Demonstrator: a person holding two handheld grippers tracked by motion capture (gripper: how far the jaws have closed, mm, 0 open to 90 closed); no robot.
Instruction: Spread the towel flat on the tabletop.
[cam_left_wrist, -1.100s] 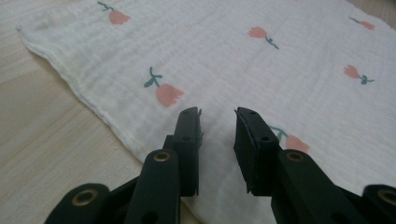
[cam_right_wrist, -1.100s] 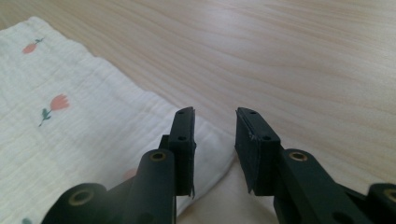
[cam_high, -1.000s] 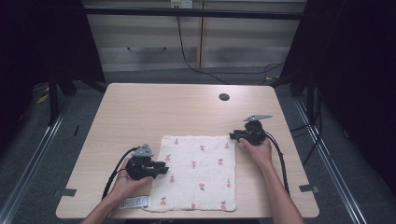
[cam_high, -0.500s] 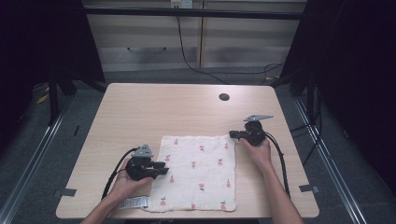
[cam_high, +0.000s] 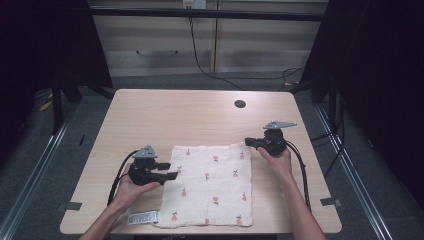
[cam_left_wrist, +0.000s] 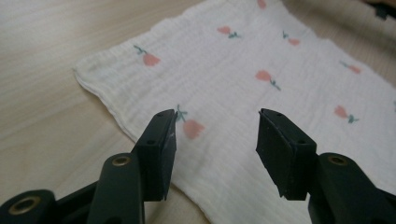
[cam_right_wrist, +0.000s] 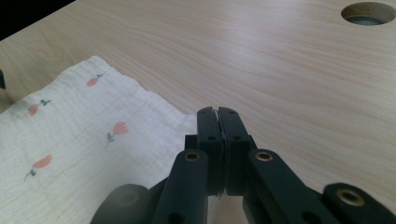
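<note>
A white cloth (cam_high: 212, 185) printed with small pink flowers lies flat on the wooden table (cam_high: 200, 120). My left gripper (cam_high: 172, 172) hovers at the cloth's left edge. In the left gripper view the cloth (cam_left_wrist: 280, 60) lies below its gripper (cam_left_wrist: 217, 135); the jaws have just been opening and stand open with nothing between them. My right gripper (cam_high: 247, 142) sits at the cloth's far right corner. In the right gripper view that gripper (cam_right_wrist: 218, 114) is shut, and the corner of the cloth (cam_right_wrist: 93, 121) runs in behind its jaws. Whether fabric is pinched there I cannot tell.
A round cable hole (cam_high: 240, 104) (cam_right_wrist: 369, 11) sits toward the table's far right. A small printed label (cam_high: 144, 218) lies at the front edge left of the cloth. Dark frame posts and cables surround the table. Bare wood stretches beyond the cloth.
The left gripper has lifted a little off the cloth's left edge. The right gripper stays at the far right corner. The cloth lies as before.
</note>
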